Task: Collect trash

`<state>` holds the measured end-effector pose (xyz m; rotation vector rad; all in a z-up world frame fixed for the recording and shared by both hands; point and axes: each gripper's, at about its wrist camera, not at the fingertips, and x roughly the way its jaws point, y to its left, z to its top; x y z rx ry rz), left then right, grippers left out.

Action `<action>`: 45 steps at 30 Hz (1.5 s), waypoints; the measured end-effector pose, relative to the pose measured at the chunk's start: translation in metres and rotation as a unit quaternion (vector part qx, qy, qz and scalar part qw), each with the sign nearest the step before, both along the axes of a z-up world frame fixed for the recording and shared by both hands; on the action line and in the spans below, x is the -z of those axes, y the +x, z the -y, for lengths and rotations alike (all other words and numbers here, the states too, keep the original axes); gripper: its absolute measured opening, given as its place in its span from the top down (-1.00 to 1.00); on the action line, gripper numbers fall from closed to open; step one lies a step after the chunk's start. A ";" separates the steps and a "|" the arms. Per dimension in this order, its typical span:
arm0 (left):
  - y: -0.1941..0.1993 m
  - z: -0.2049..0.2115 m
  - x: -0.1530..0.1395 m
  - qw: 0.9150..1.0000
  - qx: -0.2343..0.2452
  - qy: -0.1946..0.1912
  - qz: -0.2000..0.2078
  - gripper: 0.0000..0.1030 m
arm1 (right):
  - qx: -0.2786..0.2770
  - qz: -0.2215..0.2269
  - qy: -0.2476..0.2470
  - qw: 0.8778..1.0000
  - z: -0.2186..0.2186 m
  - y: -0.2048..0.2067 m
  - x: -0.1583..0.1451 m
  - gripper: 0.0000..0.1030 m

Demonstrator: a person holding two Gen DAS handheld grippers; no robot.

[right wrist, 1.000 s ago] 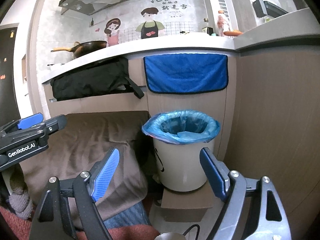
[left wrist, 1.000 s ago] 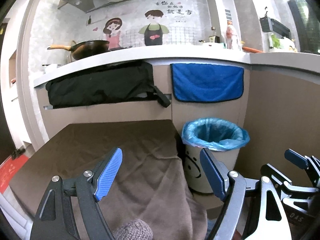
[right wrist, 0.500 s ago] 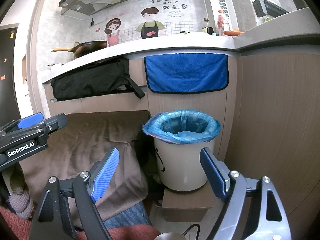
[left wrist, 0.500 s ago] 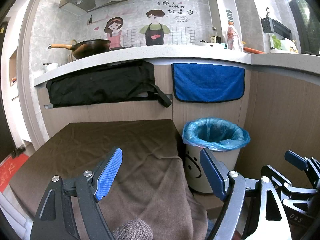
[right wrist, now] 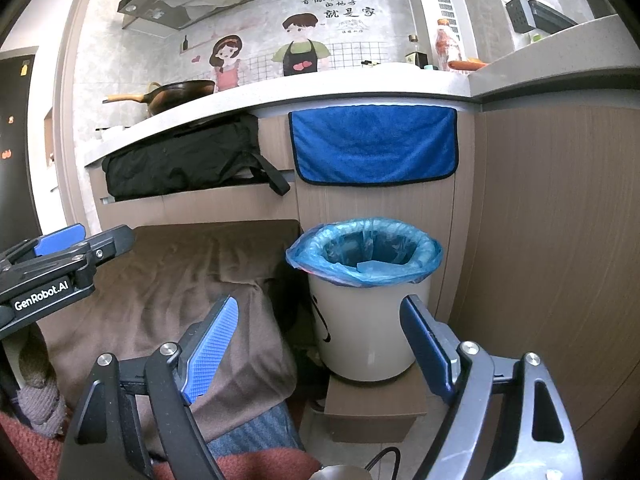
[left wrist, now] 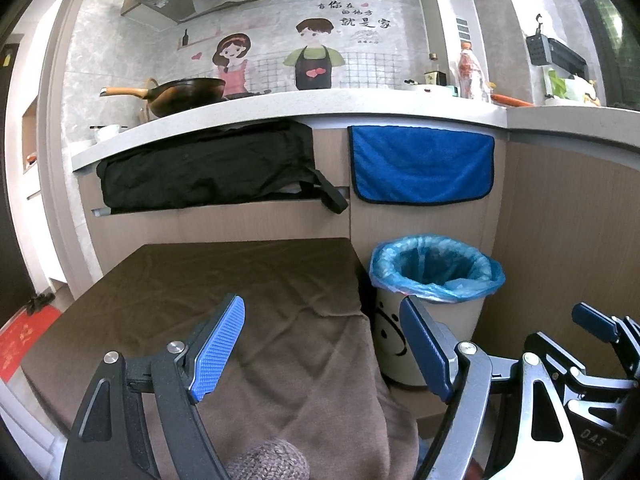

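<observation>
A white bin (left wrist: 434,332) (right wrist: 368,332) lined with a blue plastic bag stands on a small wooden block, to the right of a table draped in a brown cloth (left wrist: 224,280) (right wrist: 176,276). My left gripper (left wrist: 324,344) hangs open over the cloth's near right part, nothing between its blue pads. My right gripper (right wrist: 316,340) is open too, level with the bin's left side and short of it, also holding nothing. Each gripper shows at the edge of the other's view. No loose trash is visible on the cloth.
A kitchen counter (left wrist: 320,114) runs behind, with a black wok (left wrist: 188,94) and bottles on it. A black bag (left wrist: 208,168) and a blue towel (left wrist: 420,164) hang below its edge. A wooden cabinet wall (right wrist: 552,240) closes the right side.
</observation>
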<state>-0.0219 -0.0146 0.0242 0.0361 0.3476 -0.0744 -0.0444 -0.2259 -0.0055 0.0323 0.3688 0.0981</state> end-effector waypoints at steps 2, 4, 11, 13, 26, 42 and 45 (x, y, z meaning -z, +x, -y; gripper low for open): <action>-0.001 0.003 0.000 1.000 -0.007 0.000 -0.001 -0.55 | 0.000 -0.001 0.000 1.000 -0.002 -0.001 0.001 -0.57; -0.001 0.005 0.000 1.000 -0.012 0.000 -0.002 -0.55 | 0.001 0.000 0.000 1.000 -0.002 -0.002 0.001 -0.57; -0.001 0.004 0.000 1.000 -0.012 0.000 -0.002 -0.55 | 0.001 -0.001 0.000 1.000 -0.002 -0.001 0.001 -0.57; 0.000 0.003 0.000 1.000 -0.011 0.000 -0.001 -0.55 | 0.002 0.000 0.000 1.000 -0.002 -0.002 0.001 -0.57; -0.001 0.004 0.001 1.000 -0.012 0.000 -0.001 -0.55 | 0.001 -0.001 0.000 1.000 -0.001 -0.001 0.001 -0.57; -0.002 0.008 0.001 1.000 -0.015 -0.001 -0.001 -0.55 | 0.000 -0.001 0.000 1.000 -0.001 0.000 0.001 -0.57; -0.001 0.007 0.001 1.000 -0.016 -0.001 -0.002 -0.55 | 0.000 -0.001 0.000 1.000 0.000 0.001 0.002 -0.57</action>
